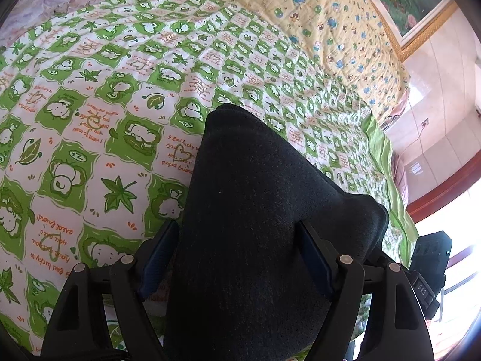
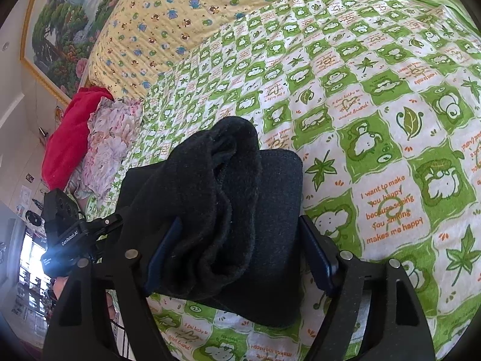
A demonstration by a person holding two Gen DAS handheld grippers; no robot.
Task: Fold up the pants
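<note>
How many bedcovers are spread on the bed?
2: a green-and-white checked cartoon sheet under the black fleece pants, and a yellow quilted animal-print cover beyond it. Others may be hidden.

**Layout on the bed**

We note the pants (image 2: 240, 210) bunched on the checked sheet (image 2: 375, 120), lying between the fingers of both grippers. Behind the sheet we see a quilt (image 2: 180, 15); a heap of cloth (image 2: 90, 138) lies at the bed's left edge in the right wrist view

A green quilt (image 2: 375, 96) lies under the tool, a yellow quilt (image 2: 168, 15) beyond; red cloth (image 2: 69, 132) and a painting (image 2: 63, 21) far left.
</note>
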